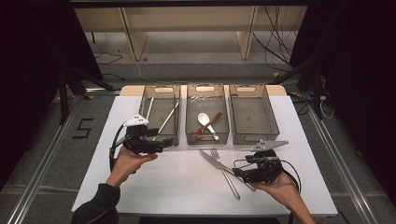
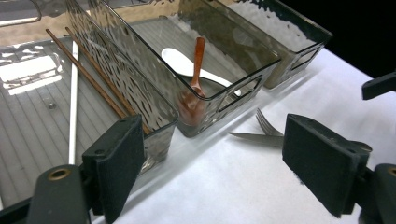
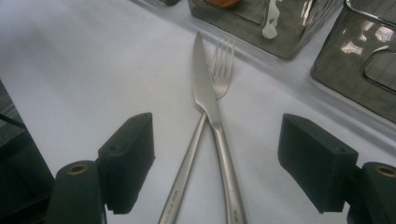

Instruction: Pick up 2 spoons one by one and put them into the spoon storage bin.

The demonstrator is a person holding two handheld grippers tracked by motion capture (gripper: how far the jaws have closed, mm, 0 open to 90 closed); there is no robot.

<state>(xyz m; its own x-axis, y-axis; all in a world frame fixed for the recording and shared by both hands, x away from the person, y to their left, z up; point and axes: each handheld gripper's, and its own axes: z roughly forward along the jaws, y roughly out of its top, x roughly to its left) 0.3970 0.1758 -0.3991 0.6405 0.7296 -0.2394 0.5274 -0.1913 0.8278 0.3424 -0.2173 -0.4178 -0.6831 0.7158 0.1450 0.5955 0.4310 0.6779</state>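
Knife (image 3: 205, 91) and fork (image 3: 219, 74) lie crossed on white table cover (image 1: 177, 177), just before middle bin (image 1: 207, 135). Right gripper (image 3: 215, 154) held over their handles, jaws released; left gripper (image 2: 212, 163) released, empty, beside same bin.

Polished steel knife (image 3: 205, 93) & fork (image 3: 219, 70) on matt white tabletop (image 1: 177, 177); glossy smoked-plastic rippled bins (image 1: 252, 135), matt black gripper pads (image 3: 128, 158).

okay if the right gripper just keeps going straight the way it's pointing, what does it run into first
Probably the crossed silver metal knife and silver metal fork lying on the white table. They sit directly ahead of the open right gripper; how far ahead is hard to judge.
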